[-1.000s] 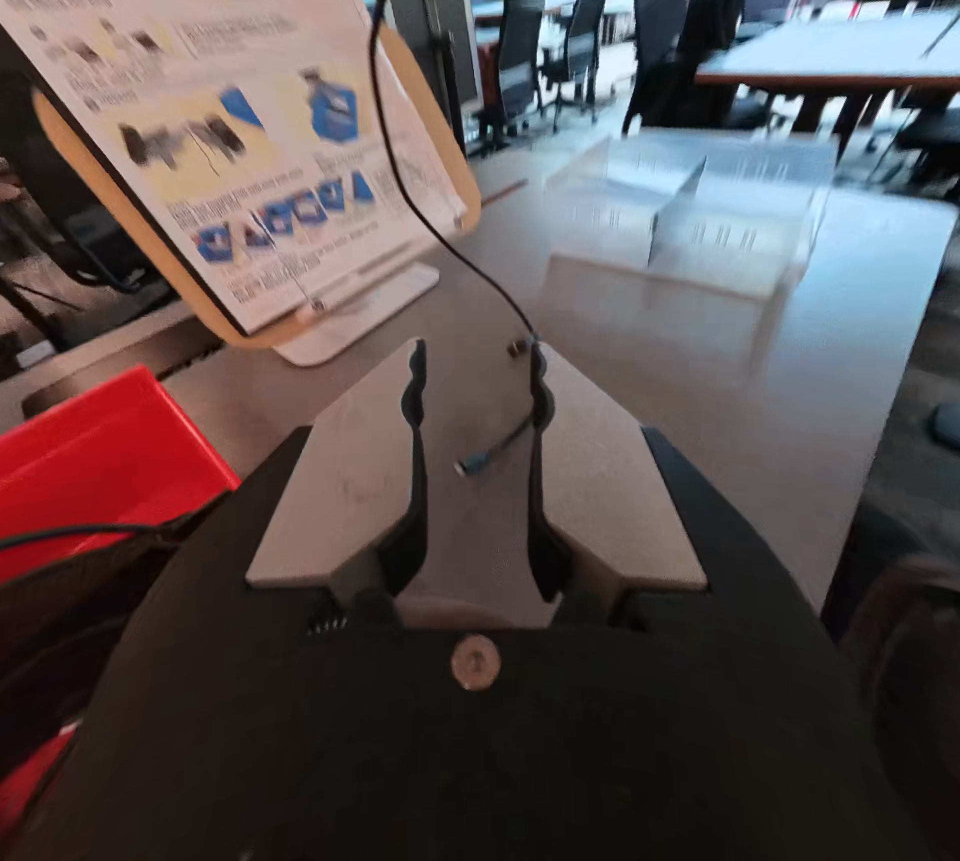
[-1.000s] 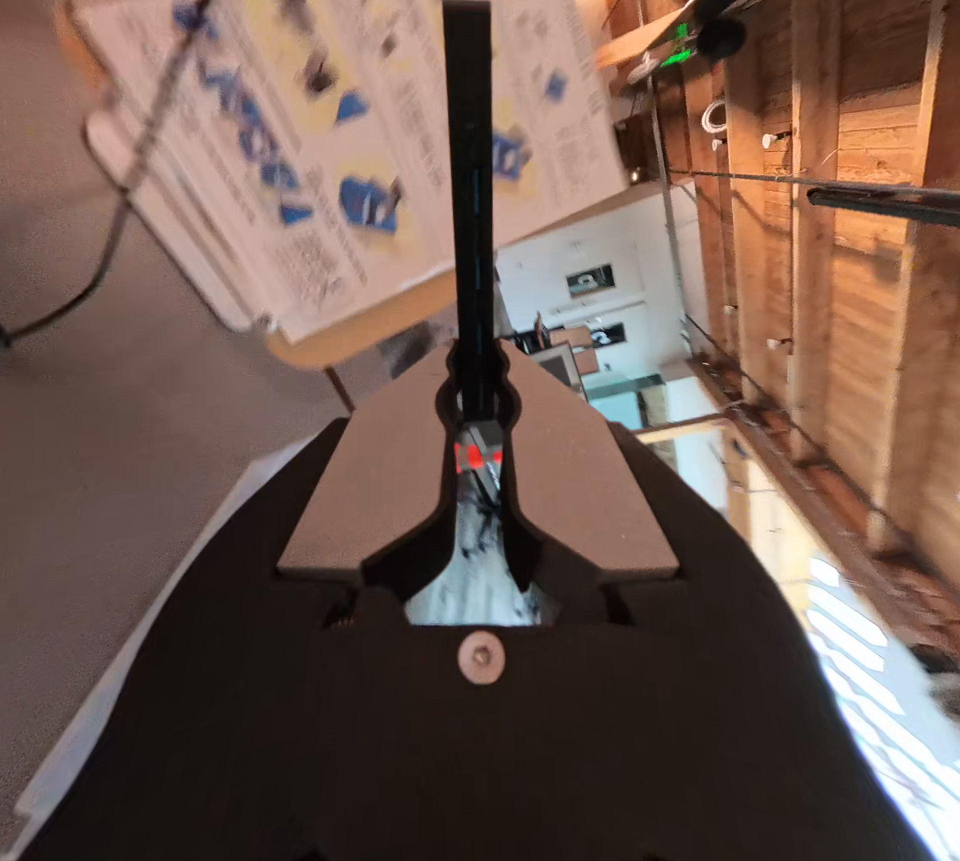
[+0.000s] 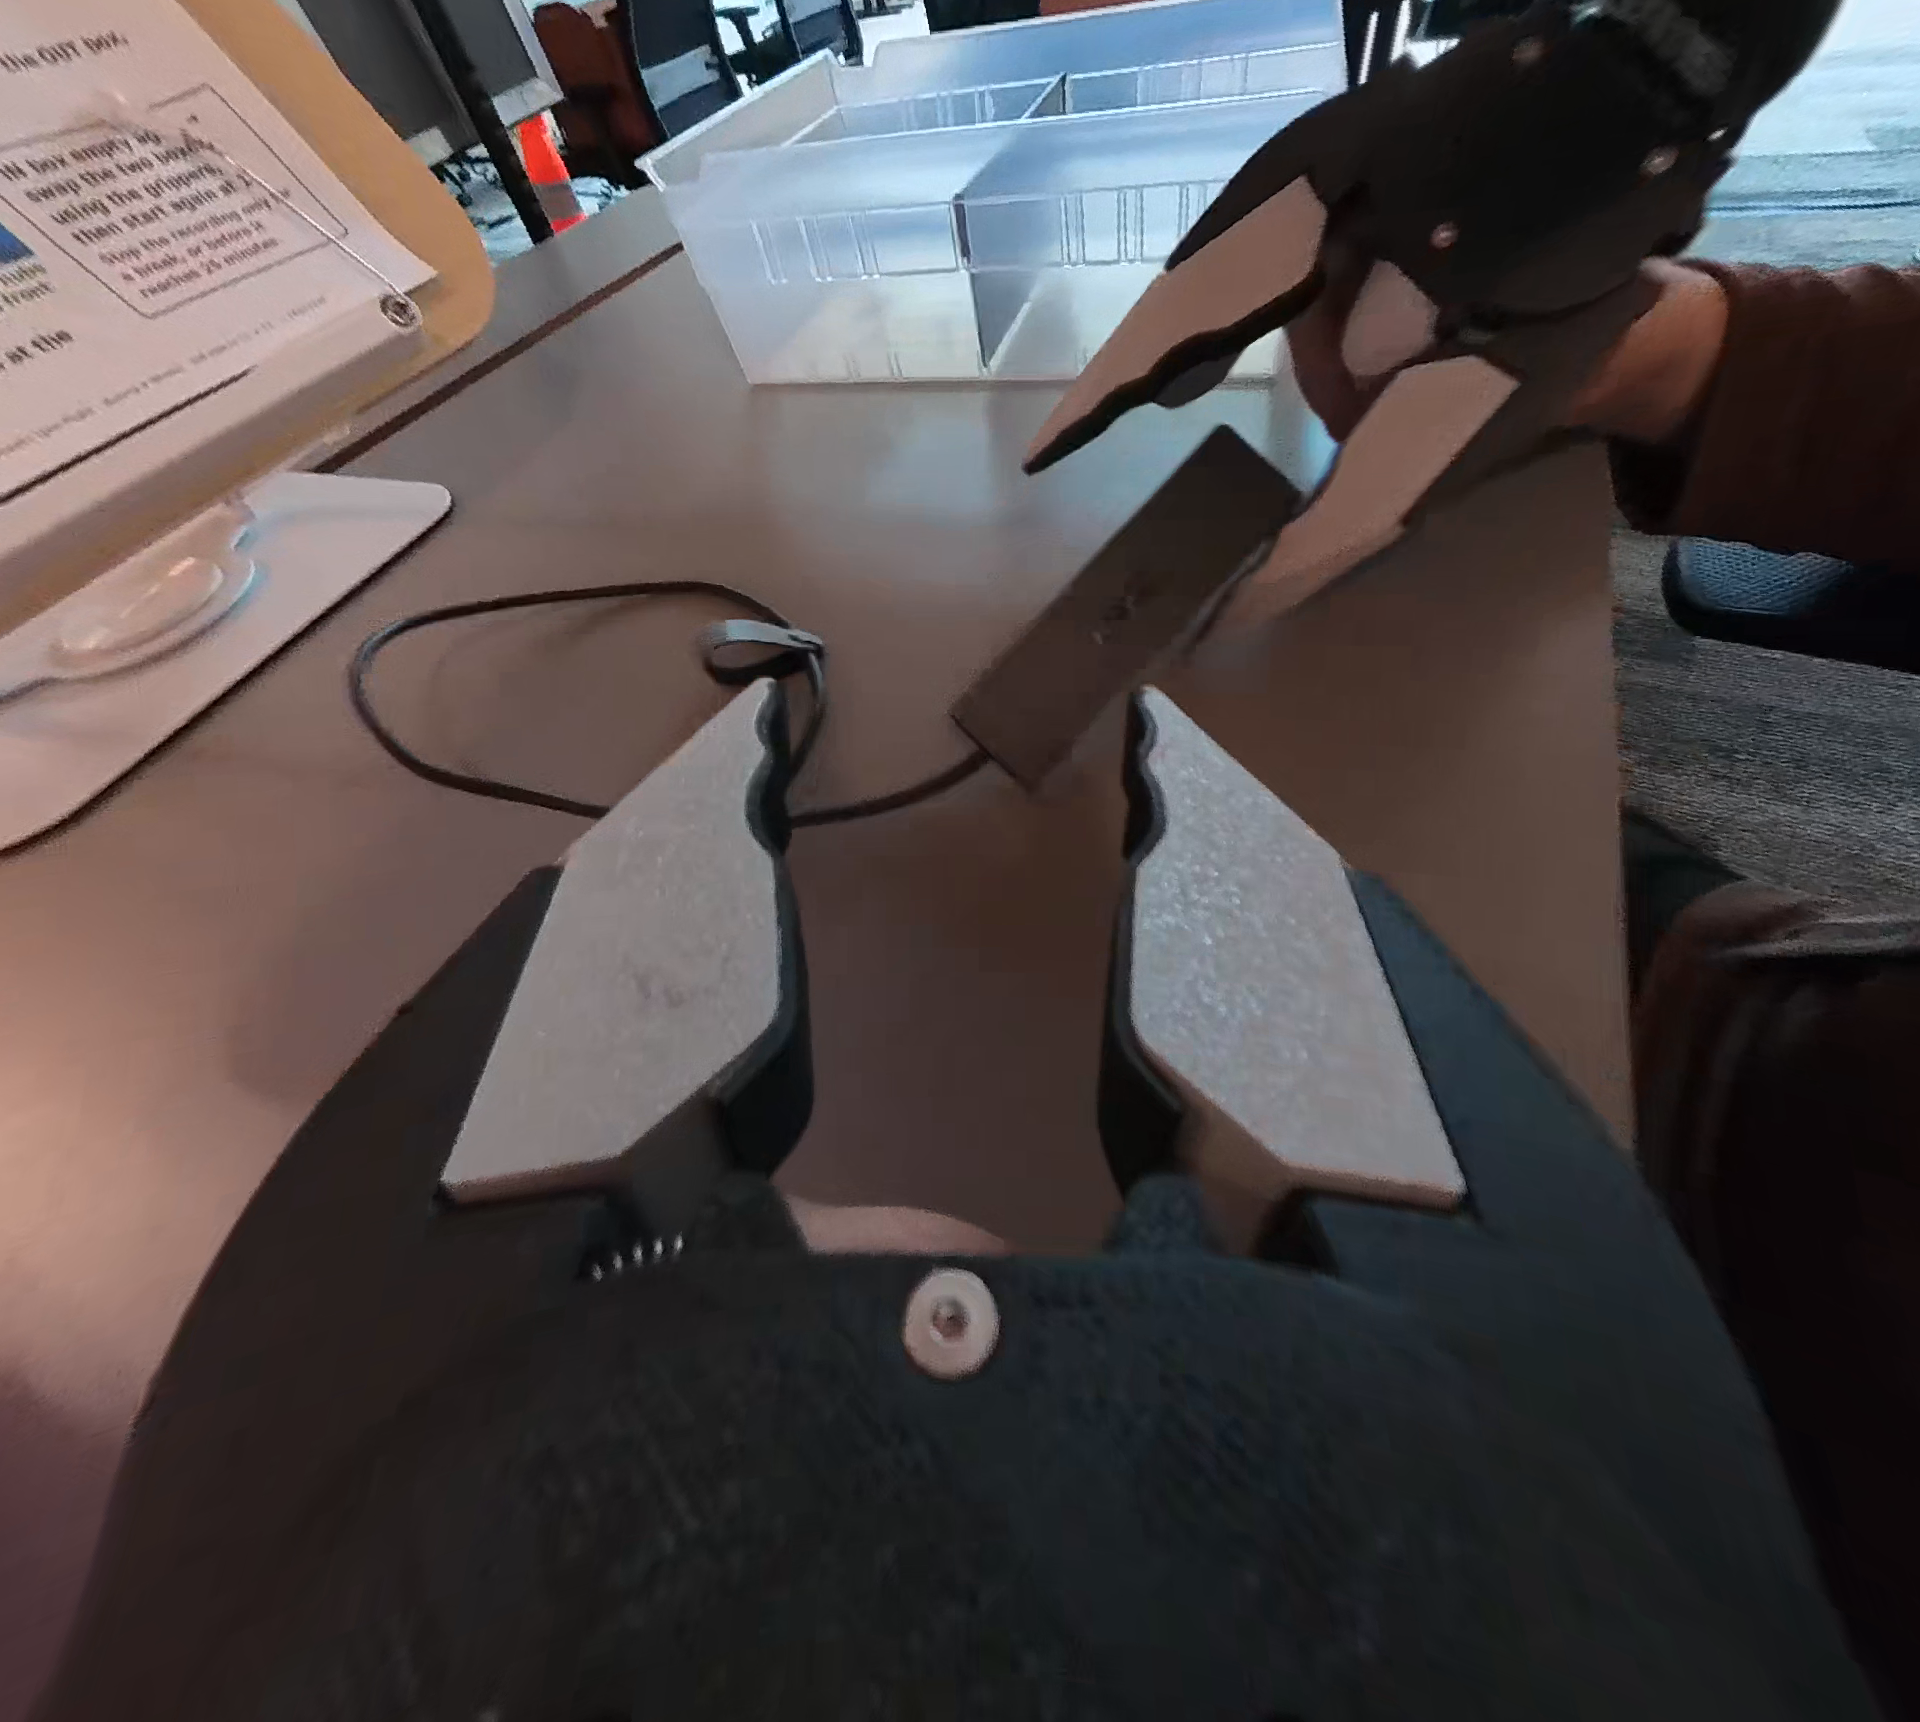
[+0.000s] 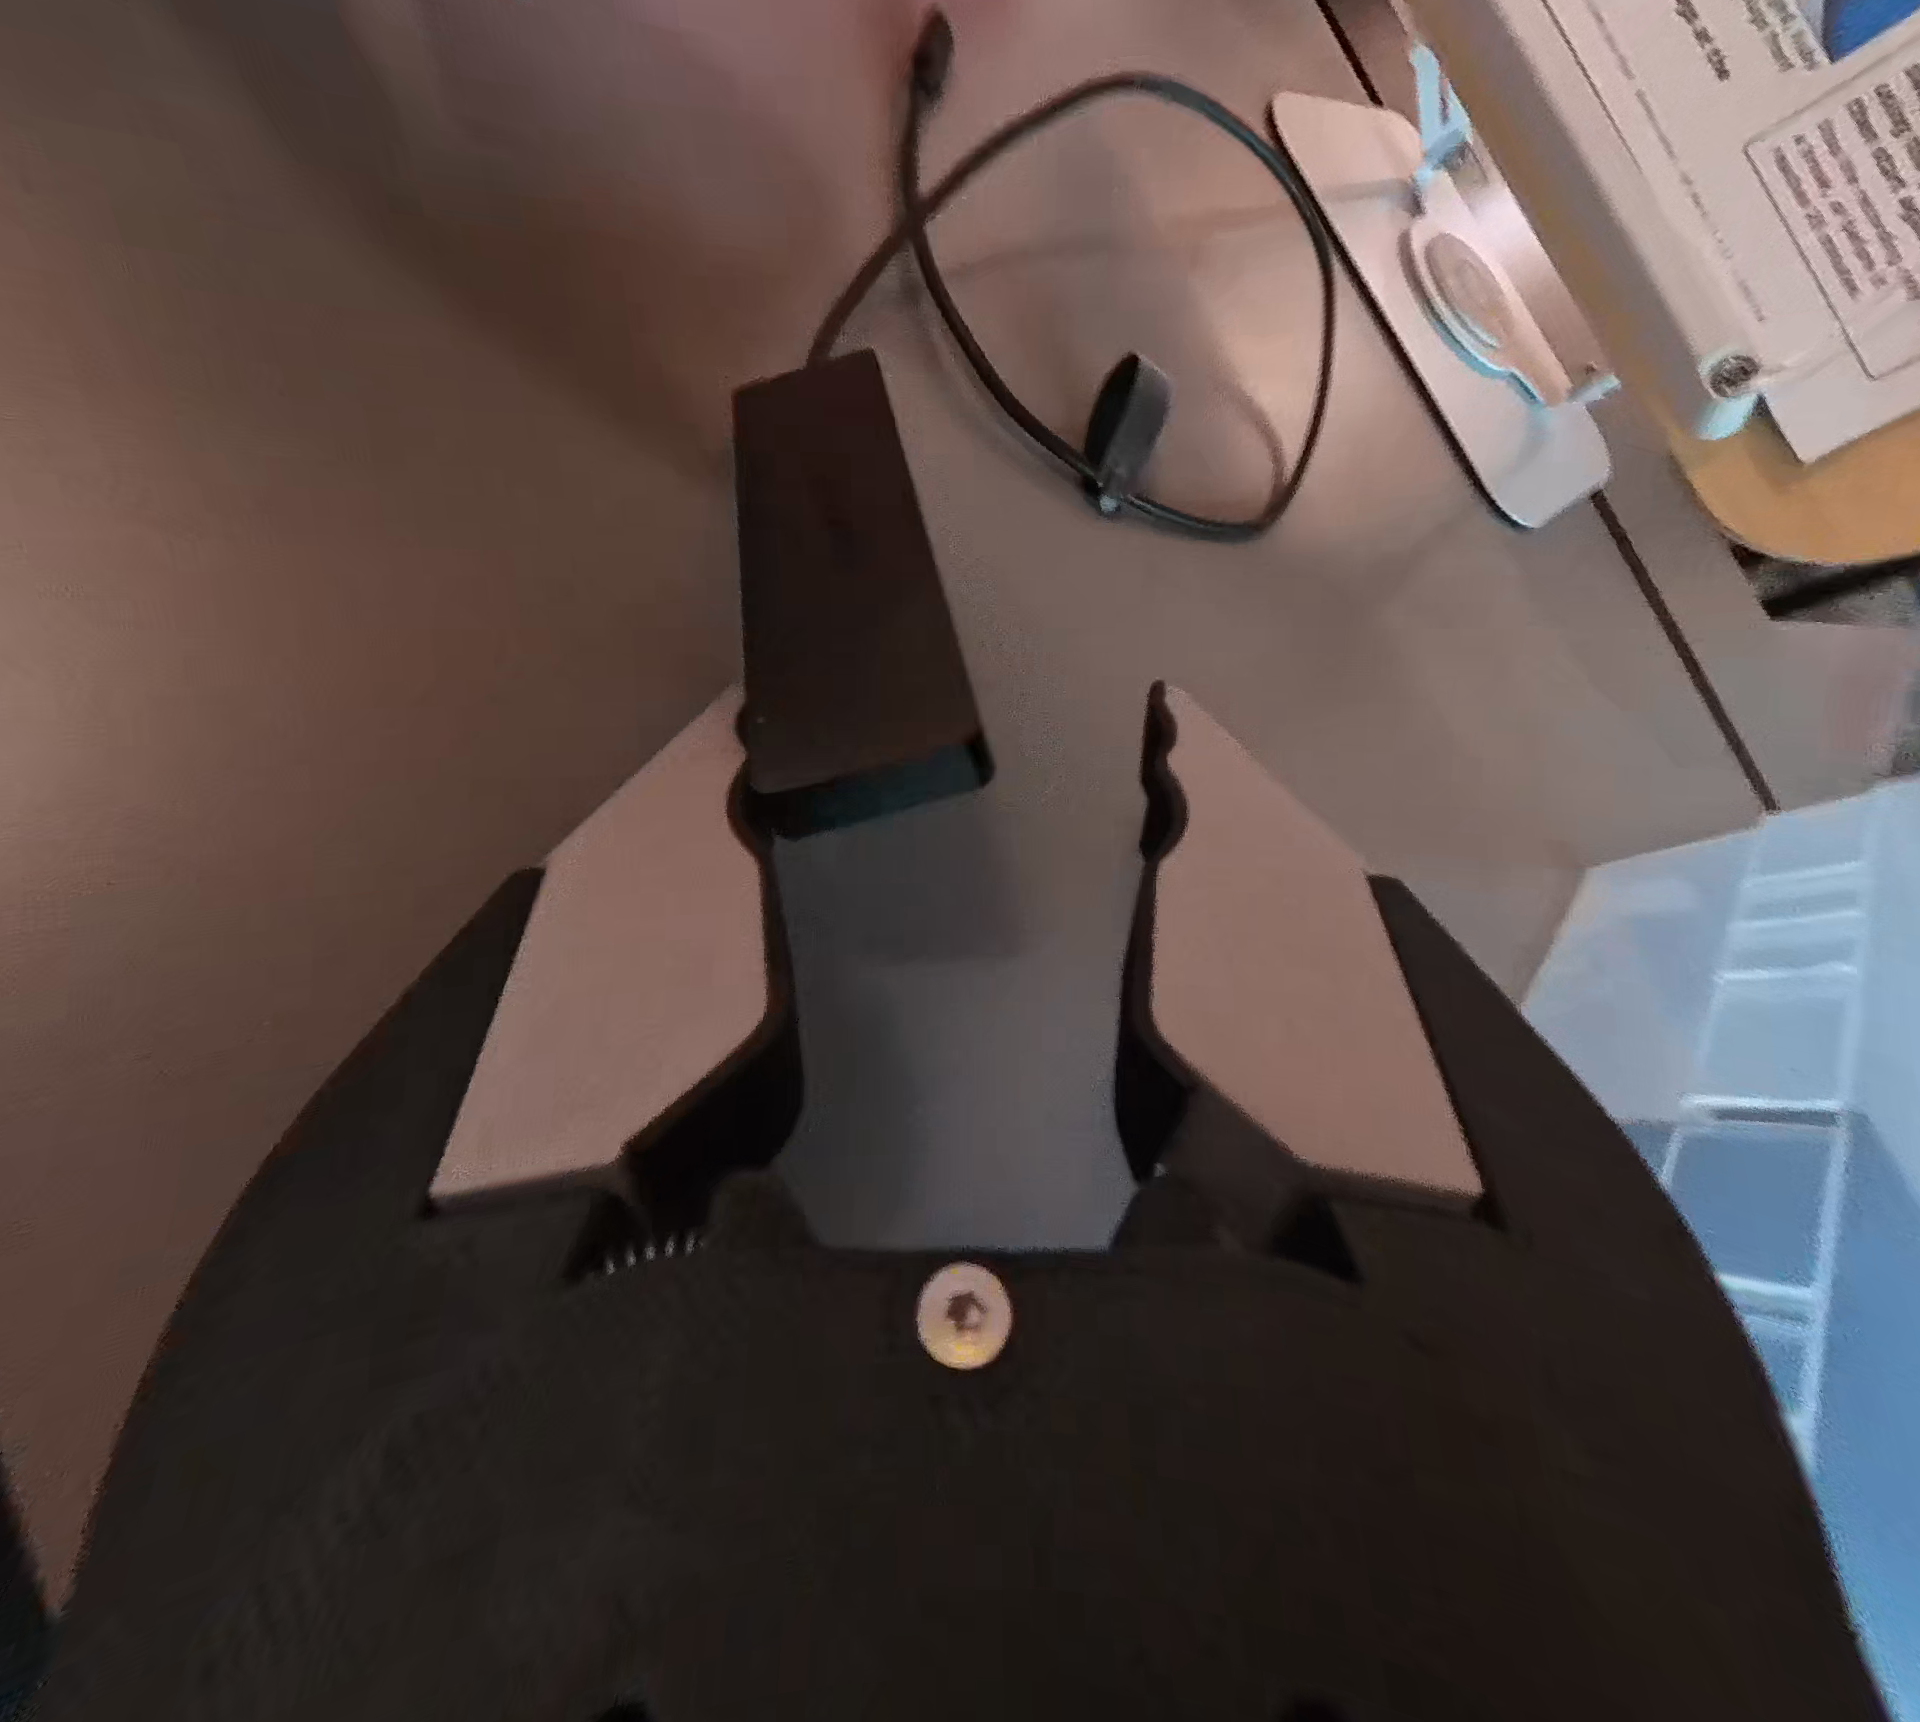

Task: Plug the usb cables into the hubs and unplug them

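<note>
A flat dark USB hub [image 3: 1122, 602] lies tilted on the brown table. Its near end touches the table and its far end leans on one finger of my right gripper [image 3: 1153, 519], whose jaws stand wide apart. In the right wrist view the hub [image 4: 831, 571] rests against the left finger of the right gripper [image 4: 948, 706]. The hub's thin black cable [image 3: 416, 716] loops on the table with a grey strap [image 3: 748, 638]. Its free plug [image 4: 935, 41] lies on the table. My left gripper [image 3: 951, 737] is open and empty, just in front of the hub's near end.
A clear plastic bin [image 3: 831, 249] with dividers stands behind the hub and shows at the right of the right wrist view [image 4: 1766, 997]. An instruction board [image 3: 156, 218] on a white base [image 3: 343, 529] stands at the left. The table edge [image 3: 1610, 737] runs at the right.
My right gripper held the hub up between shut jaws. Now the hub is down on the table and the right jaws are open. My left jaws have opened wider.
</note>
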The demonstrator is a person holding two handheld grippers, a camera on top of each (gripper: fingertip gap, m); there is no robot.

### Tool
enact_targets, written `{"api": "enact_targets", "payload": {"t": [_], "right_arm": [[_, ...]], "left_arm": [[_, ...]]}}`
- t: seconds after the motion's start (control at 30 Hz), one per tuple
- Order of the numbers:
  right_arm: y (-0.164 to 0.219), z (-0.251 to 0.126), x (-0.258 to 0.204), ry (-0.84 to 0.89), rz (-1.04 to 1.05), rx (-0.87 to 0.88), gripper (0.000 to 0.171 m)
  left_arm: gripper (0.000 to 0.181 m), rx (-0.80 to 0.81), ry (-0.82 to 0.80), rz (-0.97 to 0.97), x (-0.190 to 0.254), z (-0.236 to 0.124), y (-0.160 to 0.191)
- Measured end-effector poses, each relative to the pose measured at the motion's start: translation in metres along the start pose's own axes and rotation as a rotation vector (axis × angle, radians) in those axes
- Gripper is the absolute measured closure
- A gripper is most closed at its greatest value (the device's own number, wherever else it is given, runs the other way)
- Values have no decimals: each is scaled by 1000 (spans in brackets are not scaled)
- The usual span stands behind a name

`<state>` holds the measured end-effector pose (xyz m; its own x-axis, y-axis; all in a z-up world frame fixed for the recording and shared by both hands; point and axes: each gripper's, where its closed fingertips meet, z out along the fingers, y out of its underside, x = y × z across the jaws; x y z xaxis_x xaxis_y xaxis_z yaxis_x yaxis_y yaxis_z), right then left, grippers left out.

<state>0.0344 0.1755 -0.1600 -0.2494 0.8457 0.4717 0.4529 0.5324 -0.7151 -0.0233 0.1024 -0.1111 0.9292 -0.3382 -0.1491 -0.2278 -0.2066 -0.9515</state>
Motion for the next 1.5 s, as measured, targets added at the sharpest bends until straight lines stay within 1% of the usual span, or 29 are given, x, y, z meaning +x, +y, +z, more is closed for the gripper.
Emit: {"api": "enact_targets", "payload": {"t": [0.03,0.13,0.23,0.4,0.5,0.53,0.6,0.7,0.77,0.83,0.93,1.0,1.07,1.13,1.17,1.2,1.27,1.4,1.43,1.47,1.5], "right_arm": [[-6,-2,-3,-24,12,34,99],[-17,-6,-6,-62,59,101,94],[-26,-13,-2,-81,119,161,91],[-39,-26,9,-118,232,282,86],[-38,-25,12,-133,267,281,85],[-36,-23,13,-132,273,273,84],[-32,-19,16,-136,289,254,83],[-27,-13,18,-152,315,231,81],[-25,-11,26,-115,309,232,86],[-22,-9,36,-68,314,227,88],[-18,-7,41,-64,342,210,90],[-21,-9,37,-81,332,223,92],[-27,-11,26,-131,305,246,94],[-33,-14,13,-189,285,258,91],[-35,-15,10,-186,267,259,89],[-36,-16,9,-169,244,262,90],[-39,-17,4,-147,204,263,94],[-43,-21,-3,-125,148,266,94],[-43,-22,-3,-120,146,265,94],[-42,-22,-4,-117,145,263,94],[-42,-23,-4,-115,146,261,94]], "left_arm": [[117,11,-9,13,-3,1,-1],[114,58,4,-12,-11,-1,-6],[106,93,39,-67,-14,-6,-9],[102,29,55,81,-1,-13,2],[99,-2,49,168,0,-21,11],[100,7,39,170,-3,-24,11],[102,52,70,140,-3,-32,7],[112,115,111,122,0,-39,0],[125,153,123,129,-1,-41,-3],[124,186,113,66,-11,-42,-8],[124,222,131,-42,-22,-45,-12],[124,228,111,-25,-22,-46,-13],[118,197,149,-7,-10,-41,-11],[110,141,181,21,2,-35,-6],[107,123,181,44,6,-32,-4],[108,112,176,66,8,-30,-3],[109,96,140,87,7,-27,-2],[111,120,22,68,-6,-30,-5],[116,118,-22,39,-12,-31,-5],[131,98,-134,-11,-29,-34,-2],[139,63,-263,-66,-47,-41,4]]}}
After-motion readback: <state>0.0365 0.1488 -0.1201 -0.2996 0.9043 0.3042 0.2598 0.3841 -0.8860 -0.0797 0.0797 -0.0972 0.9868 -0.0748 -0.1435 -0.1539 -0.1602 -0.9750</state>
